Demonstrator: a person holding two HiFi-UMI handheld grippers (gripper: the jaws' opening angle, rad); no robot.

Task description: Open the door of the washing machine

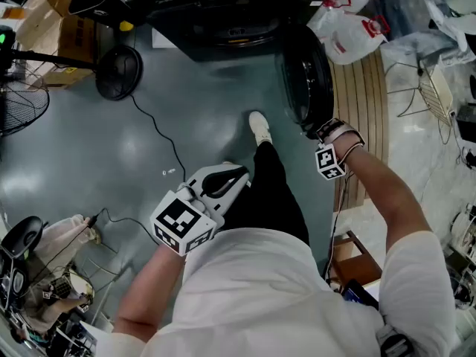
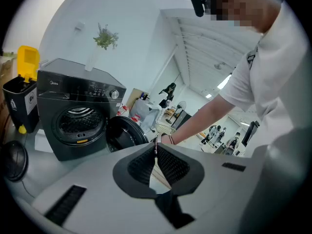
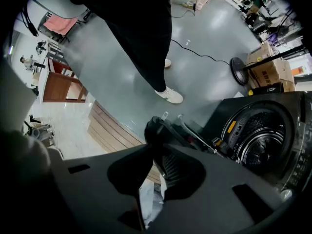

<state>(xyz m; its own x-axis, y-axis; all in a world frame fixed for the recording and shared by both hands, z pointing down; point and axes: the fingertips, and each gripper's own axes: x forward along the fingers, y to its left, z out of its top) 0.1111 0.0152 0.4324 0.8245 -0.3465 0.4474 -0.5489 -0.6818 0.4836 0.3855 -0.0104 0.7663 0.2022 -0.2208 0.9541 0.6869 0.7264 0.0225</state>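
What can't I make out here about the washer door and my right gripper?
Right gripper view: whether the right gripper actually clamps the door rim; dark gripper merges with dark rim.
Head view: its jaws, hidden behind the hand and marker cube.
Head view: most of the washing machine, cut off by the top edge.
Left gripper view: control panel labels, too small.

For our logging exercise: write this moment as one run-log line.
door: wide open | right claw: shut on door edge | left claw: shut, empty
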